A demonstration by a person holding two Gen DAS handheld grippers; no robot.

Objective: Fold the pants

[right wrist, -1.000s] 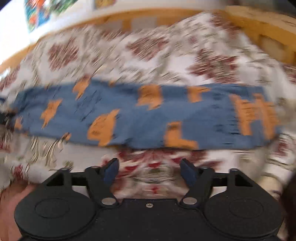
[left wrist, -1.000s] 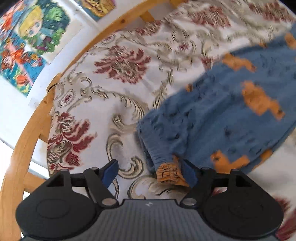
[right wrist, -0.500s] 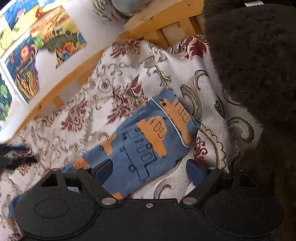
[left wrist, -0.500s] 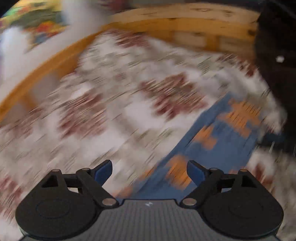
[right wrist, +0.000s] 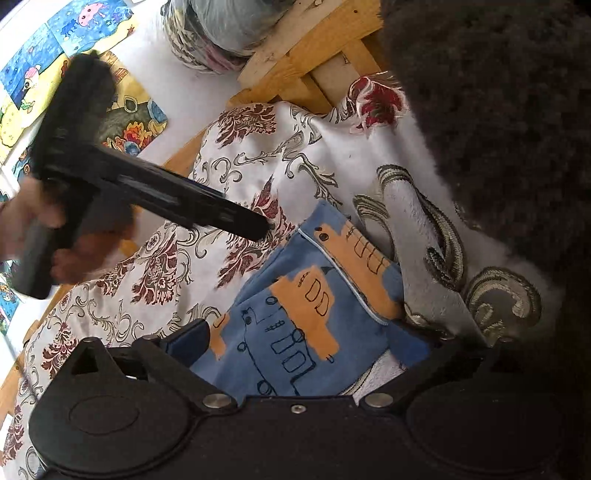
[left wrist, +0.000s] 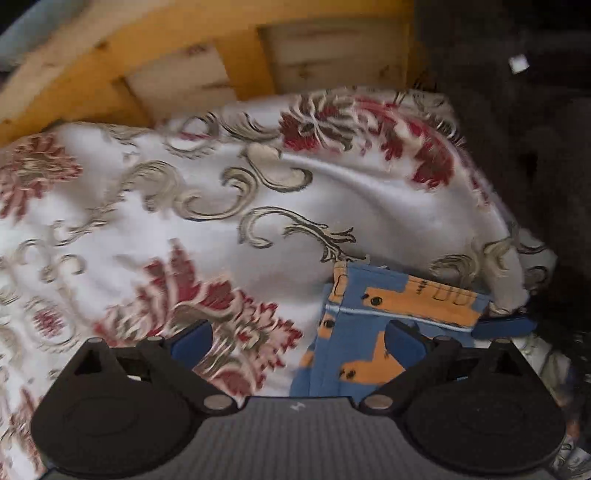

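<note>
The blue pants (right wrist: 295,314) with orange vehicle prints lie on the patterned bedspread (right wrist: 258,155), with the piped end toward a dark fleecy mass. My right gripper (right wrist: 310,347) is open and low over this end, cloth lying between its jaws; its right finger is hidden by a fold of bedspread. In the left wrist view the same end of the pants (left wrist: 391,299) sits at lower right. My left gripper (left wrist: 297,341) is open above the bedspread (left wrist: 184,221), its right finger over the cloth's edge. A hand holds the left gripper (right wrist: 258,227), which points at the far corner of the pants.
A dark fleecy mass (right wrist: 498,129) fills the right side of both views, right beside the pants. The wooden bed frame (left wrist: 184,74) runs behind the bedspread. Colourful pictures (right wrist: 37,74) hang on the white wall, and a wrapped bundle (right wrist: 229,29) sits on the frame.
My left gripper has swung from the orange cuff end of the pants over to the other end. The right gripper has closed in low on that same end. Both stayed open.
</note>
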